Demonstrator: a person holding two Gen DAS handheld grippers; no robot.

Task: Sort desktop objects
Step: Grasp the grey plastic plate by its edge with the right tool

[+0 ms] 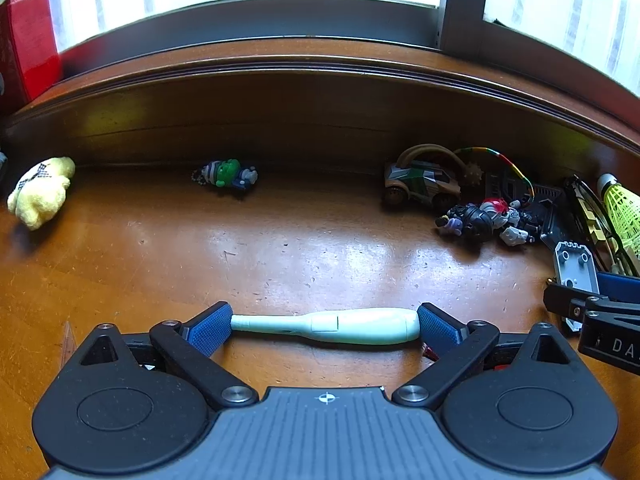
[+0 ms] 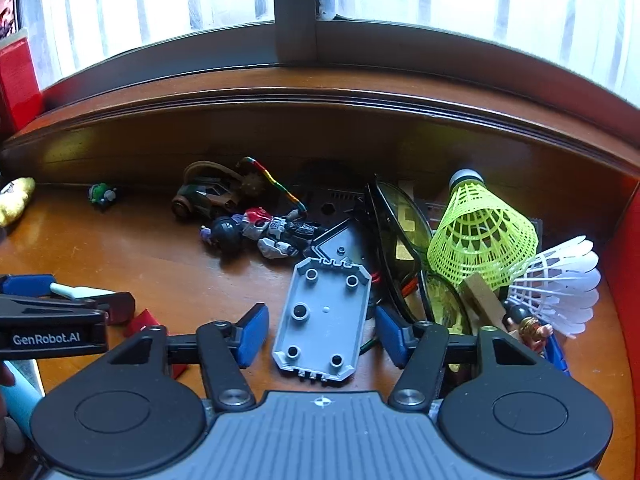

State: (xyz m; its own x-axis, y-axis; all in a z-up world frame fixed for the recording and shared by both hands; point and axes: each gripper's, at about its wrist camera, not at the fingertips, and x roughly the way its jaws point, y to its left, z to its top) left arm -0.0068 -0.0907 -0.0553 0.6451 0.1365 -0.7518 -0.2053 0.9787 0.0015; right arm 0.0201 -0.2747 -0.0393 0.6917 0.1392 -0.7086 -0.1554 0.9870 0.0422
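A mint-green pen-like stick [image 1: 332, 325] lies crosswise just above the wooden desk [image 1: 280, 248]. My left gripper [image 1: 325, 326] is shut on it lengthwise, one blue pad against each end. In the right wrist view a grey studded plastic plate [image 2: 322, 320] lies flat on the desk between the blue pads of my right gripper [image 2: 323, 336]. That gripper is open, with a gap on each side of the plate. The same plate [image 1: 574, 268] shows at the right edge of the left wrist view.
A toy car [image 1: 420, 184], a black robot figure [image 1: 480, 220], dark glasses [image 2: 396, 224], a neon shuttlecock [image 2: 480, 236] and a white shuttlecock [image 2: 560, 288] crowd the right. A green keychain figure [image 1: 228, 174] and a yellow plush [image 1: 40, 192] lie at the back left. A raised window sill [image 1: 320, 68] bounds the rear.
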